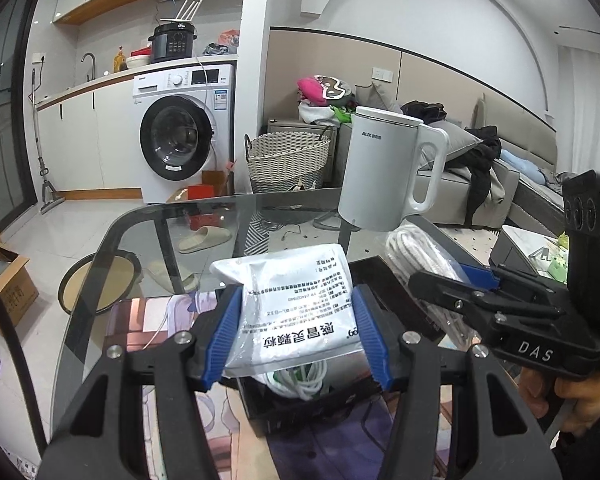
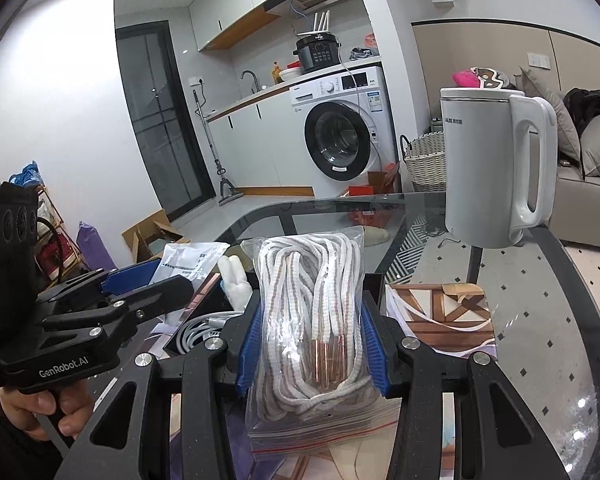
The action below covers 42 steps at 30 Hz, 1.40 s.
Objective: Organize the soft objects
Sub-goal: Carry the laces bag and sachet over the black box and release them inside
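My left gripper [image 1: 294,332] is shut on a white printed packet [image 1: 296,304] and holds it over a black box [image 1: 300,412] that holds white cables [image 1: 300,380]. My right gripper [image 2: 310,340] is shut on a clear zip bag of white cord [image 2: 312,312] and holds it above the glass table, right of the black box [image 2: 188,336]. The right gripper also shows in the left wrist view [image 1: 452,284], with the cord bag [image 1: 412,256] in it. The left gripper shows in the right wrist view [image 2: 140,284], with the packet [image 2: 192,260].
A white kettle [image 1: 384,172] stands on the glass table [image 1: 148,232] behind the bags. A printed mat [image 2: 440,312] lies under the box. A small white plush [image 2: 236,284] sits by the box. A washing machine [image 1: 180,136], a wicker basket [image 1: 288,160] and a sofa [image 1: 500,184] lie beyond.
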Tool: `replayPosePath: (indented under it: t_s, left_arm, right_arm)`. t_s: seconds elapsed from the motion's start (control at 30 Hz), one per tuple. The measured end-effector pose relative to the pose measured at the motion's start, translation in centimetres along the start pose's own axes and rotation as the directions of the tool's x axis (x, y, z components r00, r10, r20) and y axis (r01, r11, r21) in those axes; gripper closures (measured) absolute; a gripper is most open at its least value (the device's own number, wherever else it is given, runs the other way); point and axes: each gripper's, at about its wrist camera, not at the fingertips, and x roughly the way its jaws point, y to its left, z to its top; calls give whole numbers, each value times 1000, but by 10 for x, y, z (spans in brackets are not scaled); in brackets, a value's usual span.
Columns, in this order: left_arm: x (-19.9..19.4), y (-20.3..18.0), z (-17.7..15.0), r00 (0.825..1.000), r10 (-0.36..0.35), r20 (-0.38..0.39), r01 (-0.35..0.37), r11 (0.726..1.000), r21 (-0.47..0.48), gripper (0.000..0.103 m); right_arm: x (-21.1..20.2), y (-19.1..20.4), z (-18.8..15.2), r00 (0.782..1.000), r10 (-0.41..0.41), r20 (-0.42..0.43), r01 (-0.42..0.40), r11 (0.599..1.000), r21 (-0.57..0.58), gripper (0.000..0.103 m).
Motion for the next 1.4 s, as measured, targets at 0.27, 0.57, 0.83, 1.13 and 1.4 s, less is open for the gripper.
replayPosePath:
  t_s: [0.27,0.57,0.83,1.13,1.4]
  left_arm:
    - [8,12,-2,1000,8,3,-8,1000,-14,47]
    - [10,14,-4,1000,11,0,-11,1000,-16,47]
    - [9,12,-4,1000,13,0,-13,1000,-8,47]
    - [19,7,-7,999,20,-26,-20,1000,8,47]
    - [22,-2,-10,999,19,-27,-18,999,39,47]
  right_arm:
    - [19,1,1,999,-25,-34,25,1000,9,58]
    - [43,11,2,995,-60,-84,58,998,-23,49]
    - [29,1,3,991,-123,-51,122,992,-23,27]
    - [50,-10,-4,965,-238,-115,234,971,-45,16]
    - [48,-17,-5,963,-250,-101,248,968,-25,14]
